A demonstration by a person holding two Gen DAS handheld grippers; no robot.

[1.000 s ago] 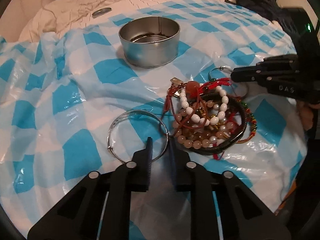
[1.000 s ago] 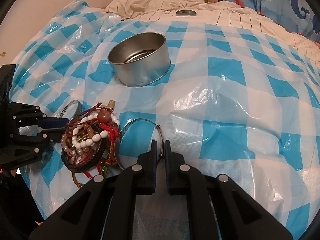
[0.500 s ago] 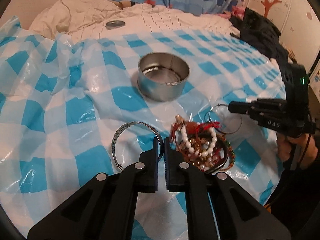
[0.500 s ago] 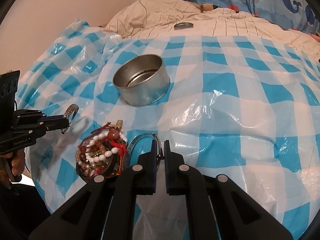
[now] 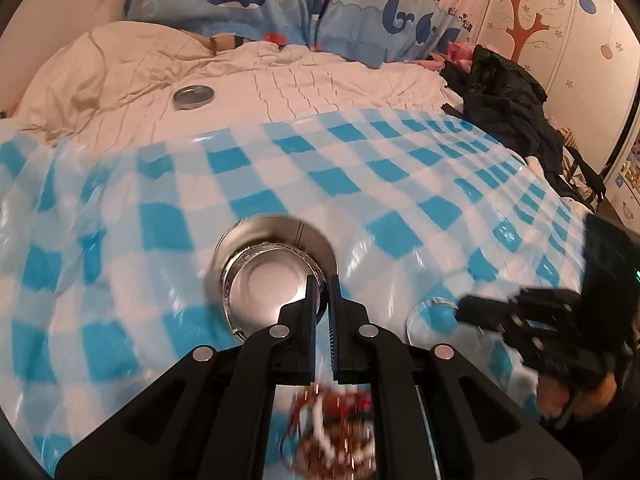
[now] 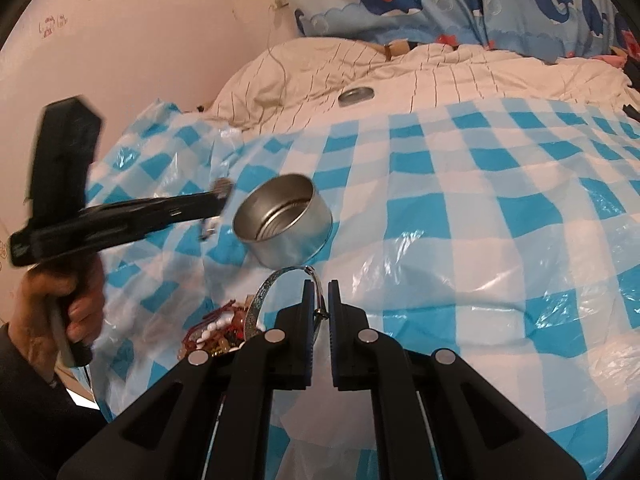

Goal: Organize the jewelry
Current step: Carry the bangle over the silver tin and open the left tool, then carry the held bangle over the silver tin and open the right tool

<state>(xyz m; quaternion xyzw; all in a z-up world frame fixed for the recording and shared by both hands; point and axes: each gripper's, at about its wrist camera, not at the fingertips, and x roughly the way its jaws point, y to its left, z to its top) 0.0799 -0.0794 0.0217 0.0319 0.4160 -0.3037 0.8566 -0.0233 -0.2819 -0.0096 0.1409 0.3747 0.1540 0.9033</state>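
Right tool (image 6: 322,305) pinches bangle (image 6: 261,299); left view alone looks down into tin (image 5: 276,227)

Left wrist view — high and close over the round silver metal tin (image 5: 274,268), facing down the bed toward the whale-print curtain (image 5: 296,8). Right wrist view — farther back, low over the blue-and-white checked plastic sheet (image 6: 480,216), facing the same curtain. Both share tin, sheet, cream quilt (image 6: 400,76).
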